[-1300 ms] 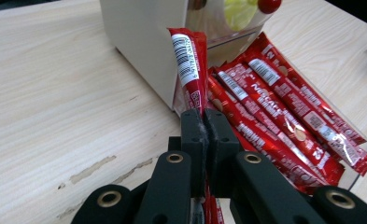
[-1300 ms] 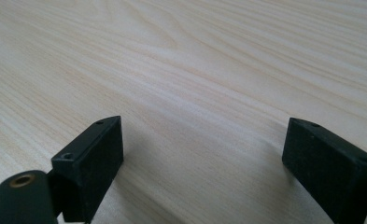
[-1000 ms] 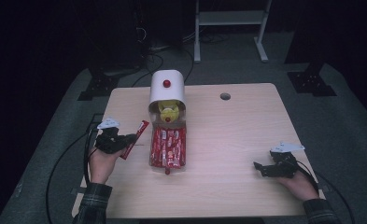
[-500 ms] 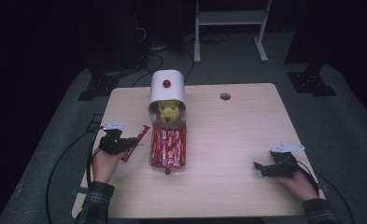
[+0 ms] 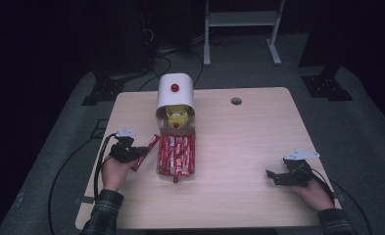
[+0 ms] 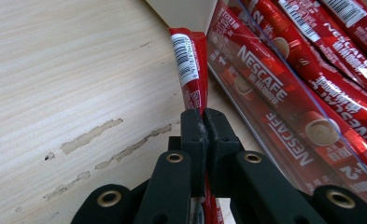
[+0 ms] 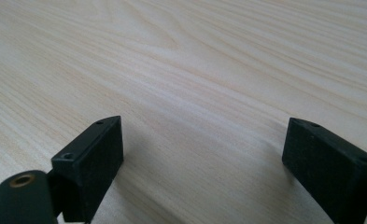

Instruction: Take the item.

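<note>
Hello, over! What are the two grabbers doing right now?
Left gripper shut on red coffee stick, beside clear tray. Right gripper open, nothing between jaws. Nothing in the way.

Red sachet (image 5: 146,152) in left hand-held gripper (image 5: 140,152)

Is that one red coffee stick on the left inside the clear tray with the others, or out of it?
Out. The red coffee stick is pinched in the left tongs, beside the clear tray's wall and over bare table.
</note>
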Motion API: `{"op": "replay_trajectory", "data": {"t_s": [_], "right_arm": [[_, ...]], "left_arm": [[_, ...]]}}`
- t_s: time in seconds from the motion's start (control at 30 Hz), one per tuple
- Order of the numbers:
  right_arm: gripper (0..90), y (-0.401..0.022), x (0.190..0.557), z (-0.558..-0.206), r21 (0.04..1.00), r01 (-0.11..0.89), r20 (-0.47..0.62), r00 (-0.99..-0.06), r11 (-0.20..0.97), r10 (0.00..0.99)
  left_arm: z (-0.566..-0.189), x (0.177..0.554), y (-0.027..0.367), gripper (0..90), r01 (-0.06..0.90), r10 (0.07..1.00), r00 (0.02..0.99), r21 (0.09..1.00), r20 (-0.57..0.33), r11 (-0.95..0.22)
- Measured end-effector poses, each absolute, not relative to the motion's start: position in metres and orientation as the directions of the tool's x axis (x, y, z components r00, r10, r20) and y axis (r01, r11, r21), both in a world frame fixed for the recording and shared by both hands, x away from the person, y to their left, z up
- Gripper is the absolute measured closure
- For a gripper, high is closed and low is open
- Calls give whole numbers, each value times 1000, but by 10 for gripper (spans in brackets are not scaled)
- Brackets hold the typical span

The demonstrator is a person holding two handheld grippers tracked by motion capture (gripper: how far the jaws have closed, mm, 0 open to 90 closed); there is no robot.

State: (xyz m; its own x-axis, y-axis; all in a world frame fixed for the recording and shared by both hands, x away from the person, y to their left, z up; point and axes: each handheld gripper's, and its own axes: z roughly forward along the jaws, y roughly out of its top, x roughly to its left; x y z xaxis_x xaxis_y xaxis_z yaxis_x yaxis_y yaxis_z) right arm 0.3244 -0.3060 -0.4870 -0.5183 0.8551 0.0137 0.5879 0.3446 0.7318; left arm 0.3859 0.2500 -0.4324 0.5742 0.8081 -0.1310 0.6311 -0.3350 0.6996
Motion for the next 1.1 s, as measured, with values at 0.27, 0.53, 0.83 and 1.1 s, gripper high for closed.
{"op": "replay_trajectory", "data": {"t_s": [0.27, 0.53, 0.83, 1.1], "right_arm": [[114, -306, 324, -487, 732, 587, 13, -519, 345, 855], [114, -306, 324, -487, 732, 587, 12, -519, 346, 855], [114, -306, 324, -487, 732, 587, 12, -519, 346, 855], [114, -306, 324, -487, 732, 587, 13, -519, 345, 855]], "left_arm": [[-437, 389, 248, 875, 638, 810, 572, 691, -128, -341], [-446, 394, 246, 875, 654, 814, 566, 673, -133, -345], [-454, 396, 244, 874, 670, 817, 559, 657, -139, -347], [-457, 397, 242, 872, 673, 817, 560, 649, -135, -354]]}}
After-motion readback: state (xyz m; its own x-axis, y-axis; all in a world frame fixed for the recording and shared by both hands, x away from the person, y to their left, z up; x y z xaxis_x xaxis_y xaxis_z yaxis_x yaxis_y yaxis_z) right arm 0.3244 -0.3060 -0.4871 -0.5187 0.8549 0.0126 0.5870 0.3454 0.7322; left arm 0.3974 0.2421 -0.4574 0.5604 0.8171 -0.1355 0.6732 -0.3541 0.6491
